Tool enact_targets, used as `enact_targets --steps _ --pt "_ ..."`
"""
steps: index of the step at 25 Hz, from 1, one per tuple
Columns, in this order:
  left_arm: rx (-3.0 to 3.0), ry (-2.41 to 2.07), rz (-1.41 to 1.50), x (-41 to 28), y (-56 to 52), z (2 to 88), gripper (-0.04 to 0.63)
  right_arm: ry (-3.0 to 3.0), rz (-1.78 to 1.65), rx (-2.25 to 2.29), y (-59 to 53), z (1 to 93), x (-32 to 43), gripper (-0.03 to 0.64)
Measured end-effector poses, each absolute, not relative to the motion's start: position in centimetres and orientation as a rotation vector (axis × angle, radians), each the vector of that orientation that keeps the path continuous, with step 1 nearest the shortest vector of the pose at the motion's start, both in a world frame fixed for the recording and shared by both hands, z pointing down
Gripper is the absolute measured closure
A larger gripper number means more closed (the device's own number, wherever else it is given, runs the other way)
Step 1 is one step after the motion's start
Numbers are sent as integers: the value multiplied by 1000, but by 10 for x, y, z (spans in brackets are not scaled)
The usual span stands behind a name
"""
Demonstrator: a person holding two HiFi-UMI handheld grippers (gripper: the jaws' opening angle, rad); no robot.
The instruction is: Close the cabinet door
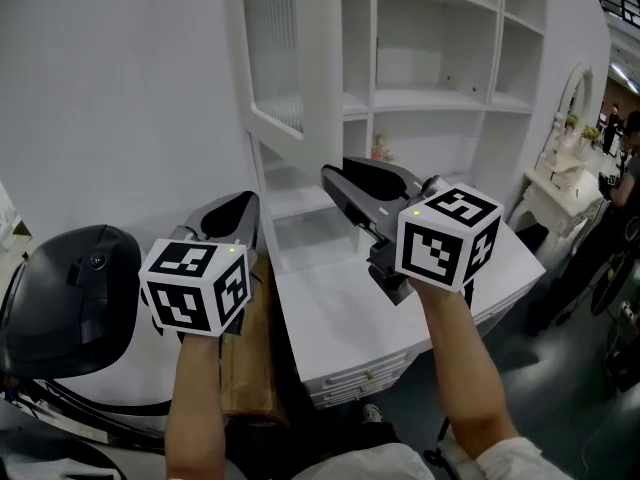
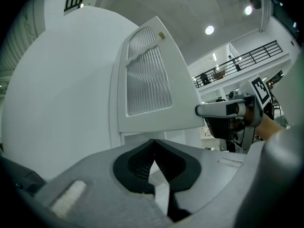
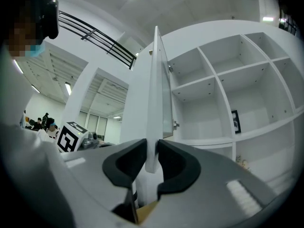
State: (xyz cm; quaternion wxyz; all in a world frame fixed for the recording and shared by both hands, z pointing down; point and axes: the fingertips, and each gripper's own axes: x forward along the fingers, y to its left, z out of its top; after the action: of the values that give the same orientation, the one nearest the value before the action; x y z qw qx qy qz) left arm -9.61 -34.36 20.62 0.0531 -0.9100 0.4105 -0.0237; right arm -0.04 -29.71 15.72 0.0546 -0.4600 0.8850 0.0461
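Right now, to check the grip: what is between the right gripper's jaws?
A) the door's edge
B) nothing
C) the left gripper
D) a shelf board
A: in the right gripper view the open door stands edge-on between the right gripper's jaws, which close on it from both sides.

The cabinet door (image 1: 285, 63) is white with a ribbed pane. Beside it, the left gripper (image 1: 244, 202) and right gripper (image 1: 330, 174) are grey, their cubes (image 1: 195, 288) black-and-white.
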Motion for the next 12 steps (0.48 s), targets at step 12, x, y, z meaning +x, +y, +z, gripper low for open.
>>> enact_targets --steps 12 --pt "-2773 1189 -66 -46 -369 202 597 2637 155 -1468 -318 157 52 549"
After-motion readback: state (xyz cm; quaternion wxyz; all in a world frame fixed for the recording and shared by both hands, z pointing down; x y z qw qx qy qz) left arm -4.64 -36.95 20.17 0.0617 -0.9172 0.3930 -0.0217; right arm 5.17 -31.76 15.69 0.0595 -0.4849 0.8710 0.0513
